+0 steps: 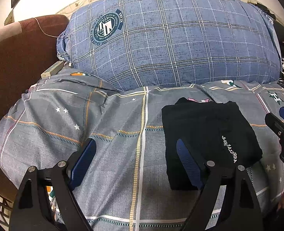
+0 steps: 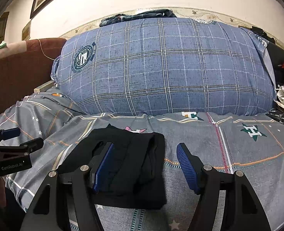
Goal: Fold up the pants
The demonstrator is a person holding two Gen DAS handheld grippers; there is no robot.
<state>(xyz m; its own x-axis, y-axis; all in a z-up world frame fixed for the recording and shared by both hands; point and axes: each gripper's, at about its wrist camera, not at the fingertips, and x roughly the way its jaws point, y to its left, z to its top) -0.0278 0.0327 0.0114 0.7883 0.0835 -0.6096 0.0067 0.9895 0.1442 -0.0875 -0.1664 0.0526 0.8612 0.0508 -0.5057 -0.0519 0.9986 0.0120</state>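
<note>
Black pants [image 1: 209, 134] lie folded on the grey bed sheet [image 1: 113, 115] between the left tool [image 1: 136, 159] and the right tool [image 2: 144, 165], both wide open and empty, so a careless nudge could undo the layers.

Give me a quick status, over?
Left gripper open, empty. Right gripper open, empty. Black pants folded small on the bedspread. Nothing in the way.

pants [image 1: 209, 134]: matt black cloth | bedsheet [image 1: 113, 115]: woven cotton | claw pads [image 2: 186, 165]: ribbed blue
</note>
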